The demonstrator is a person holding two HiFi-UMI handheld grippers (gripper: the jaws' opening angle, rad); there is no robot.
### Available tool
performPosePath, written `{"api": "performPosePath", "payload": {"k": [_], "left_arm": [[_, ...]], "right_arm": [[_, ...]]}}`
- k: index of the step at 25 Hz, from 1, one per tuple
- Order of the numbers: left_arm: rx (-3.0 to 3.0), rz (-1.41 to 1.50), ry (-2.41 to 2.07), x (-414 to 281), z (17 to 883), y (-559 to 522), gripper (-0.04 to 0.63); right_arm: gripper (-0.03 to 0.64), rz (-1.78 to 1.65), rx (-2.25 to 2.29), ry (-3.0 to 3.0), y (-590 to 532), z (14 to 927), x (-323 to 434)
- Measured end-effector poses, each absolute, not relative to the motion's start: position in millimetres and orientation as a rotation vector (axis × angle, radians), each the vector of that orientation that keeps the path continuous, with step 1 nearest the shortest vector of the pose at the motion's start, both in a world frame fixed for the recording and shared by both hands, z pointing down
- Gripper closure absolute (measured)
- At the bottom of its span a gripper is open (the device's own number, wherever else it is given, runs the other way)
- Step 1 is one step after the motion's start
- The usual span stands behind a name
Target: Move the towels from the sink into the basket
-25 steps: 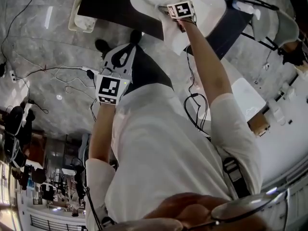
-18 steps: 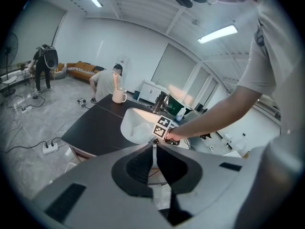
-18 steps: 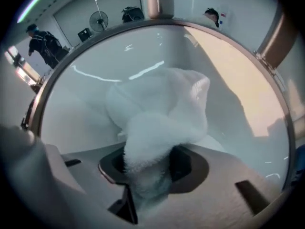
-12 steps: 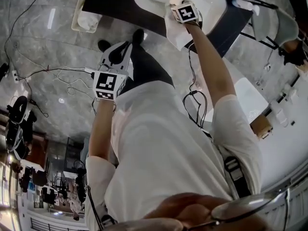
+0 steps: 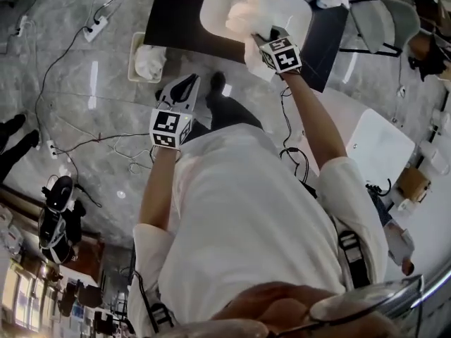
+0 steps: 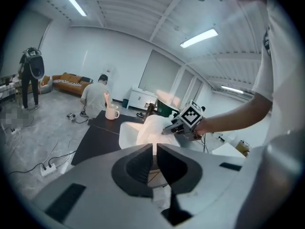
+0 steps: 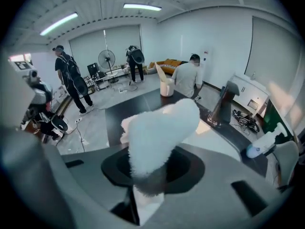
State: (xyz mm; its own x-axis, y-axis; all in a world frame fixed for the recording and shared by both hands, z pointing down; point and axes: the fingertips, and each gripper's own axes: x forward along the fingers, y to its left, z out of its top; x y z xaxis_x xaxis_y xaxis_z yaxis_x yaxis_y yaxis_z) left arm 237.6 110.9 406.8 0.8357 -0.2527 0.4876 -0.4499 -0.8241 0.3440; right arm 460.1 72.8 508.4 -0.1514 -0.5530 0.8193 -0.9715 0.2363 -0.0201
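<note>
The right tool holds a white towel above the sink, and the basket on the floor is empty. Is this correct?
Not entirely. The basket is not empty: a second towel lies in it, as the head view shows. The right tool does hold a white towel above the sink.

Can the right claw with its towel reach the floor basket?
Likely yes: right claw, just closed on fluffy white towel, is above the white sink; nothing covers the cream rectangular basket.

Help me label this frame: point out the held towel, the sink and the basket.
towel [image 7: 157, 128], right gripper view, fluffy middle.
sink [image 5: 214, 0], head view, bare left wall.
basket [image 5: 133, 56], head view, left rim.
</note>
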Motion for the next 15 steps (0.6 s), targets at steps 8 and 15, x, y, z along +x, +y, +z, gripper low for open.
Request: {"api": "performPosePath", "payload": {"k": [8,15], "left_arm": [[2.668,0.573,-0.402,213.3,340.9,104.8,0.569],[2.7,0.517,-0.427,185.3,302.0,85.6,0.569]], "right_arm": [[0.497,0.671,1.749,-1.95,114.7,360.7,417.3],[0.497,0.597,1.908,-2.139,123.9,265.7,364.8]]}}
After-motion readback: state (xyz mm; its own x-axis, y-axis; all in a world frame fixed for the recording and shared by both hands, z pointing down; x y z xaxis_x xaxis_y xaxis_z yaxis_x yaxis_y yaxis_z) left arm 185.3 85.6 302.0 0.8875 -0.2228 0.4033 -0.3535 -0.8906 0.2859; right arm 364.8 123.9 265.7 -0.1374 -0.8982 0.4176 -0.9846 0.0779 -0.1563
